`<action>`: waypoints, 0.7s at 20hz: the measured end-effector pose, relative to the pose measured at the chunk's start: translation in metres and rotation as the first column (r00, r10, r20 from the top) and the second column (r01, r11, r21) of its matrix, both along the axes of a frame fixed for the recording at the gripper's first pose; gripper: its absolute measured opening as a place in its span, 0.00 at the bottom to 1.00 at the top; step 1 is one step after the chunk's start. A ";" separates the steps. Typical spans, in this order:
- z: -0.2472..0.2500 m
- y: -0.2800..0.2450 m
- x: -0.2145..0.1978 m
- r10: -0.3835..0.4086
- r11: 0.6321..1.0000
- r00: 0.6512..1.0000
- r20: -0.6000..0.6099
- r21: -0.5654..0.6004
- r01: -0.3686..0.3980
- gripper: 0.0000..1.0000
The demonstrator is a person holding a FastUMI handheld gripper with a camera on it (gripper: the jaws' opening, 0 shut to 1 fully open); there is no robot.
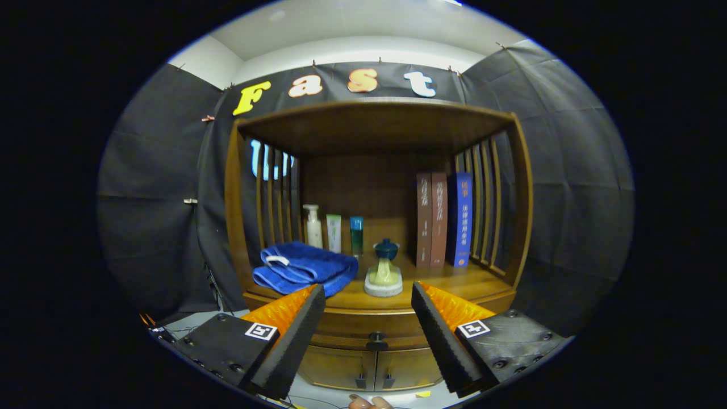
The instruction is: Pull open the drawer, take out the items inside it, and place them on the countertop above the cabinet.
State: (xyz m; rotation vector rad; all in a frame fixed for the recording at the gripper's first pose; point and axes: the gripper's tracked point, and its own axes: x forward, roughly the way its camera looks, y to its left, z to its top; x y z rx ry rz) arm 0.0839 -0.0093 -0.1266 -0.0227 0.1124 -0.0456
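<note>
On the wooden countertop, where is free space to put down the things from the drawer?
Bare wood lies on the countertop front right, between the ceramic ornament and the books. The left is crowded: blue towel, bottles behind. The open gripper hangs before the closed drawer's knob.

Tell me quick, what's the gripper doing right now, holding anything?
Gripper: open, jaws spread wide, holding nothing, with the closed drawer's knob ahead between them.
</note>
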 end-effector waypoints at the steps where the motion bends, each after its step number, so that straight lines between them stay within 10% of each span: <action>1: 0.019 0.003 -0.011 0.007 1.000 1.000 0.030 0.006 -0.007 1.00; 14: 0.105 0.025 -0.091 0.059 0.998 0.997 0.043 -0.011 -0.058 0.99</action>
